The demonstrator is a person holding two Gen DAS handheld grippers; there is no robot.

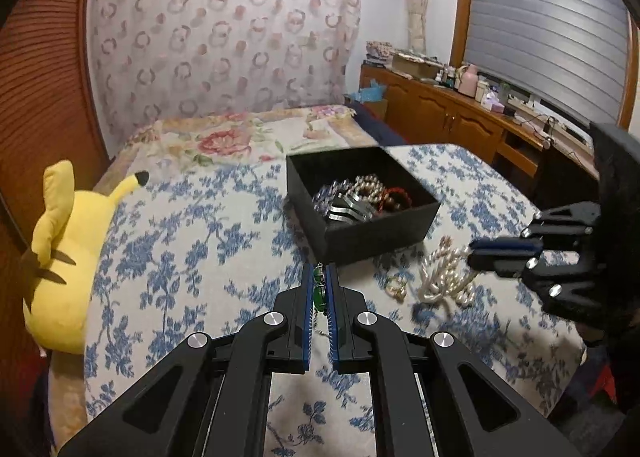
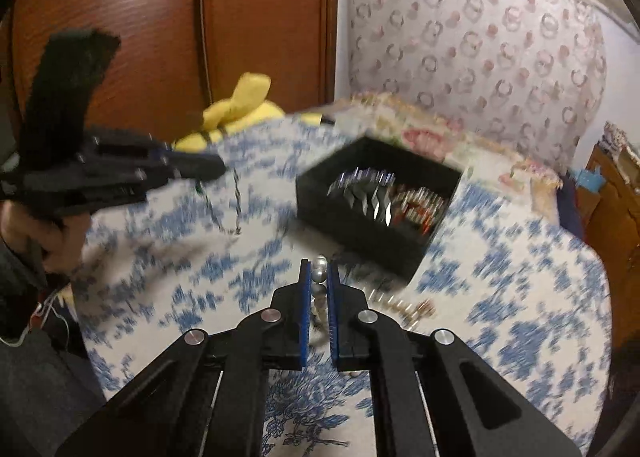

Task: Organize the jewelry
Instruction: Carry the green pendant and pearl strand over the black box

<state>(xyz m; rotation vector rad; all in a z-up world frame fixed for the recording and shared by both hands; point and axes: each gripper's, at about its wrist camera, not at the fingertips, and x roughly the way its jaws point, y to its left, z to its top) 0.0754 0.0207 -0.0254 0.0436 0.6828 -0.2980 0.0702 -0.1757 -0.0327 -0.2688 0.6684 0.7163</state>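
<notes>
Partway done: the black box (image 1: 376,233) on the blue-floral worktop (image 1: 200,237) already holds pearls, red beads and silver pieces. Left tool (image 1: 320,289) is nearly closed on a green-beaded chain (image 1: 319,293), short of the box. Right tool (image 2: 319,277) pinches the pearl strand (image 1: 444,277), which hangs beside the box; a small gold piece (image 1: 396,285) lies loose near it.

The black box (image 1: 360,209) stands mid-cloth with loose pearls (image 1: 448,277) beside it; cloth toward the yellow plush (image 1: 68,257) lies bare.
</notes>
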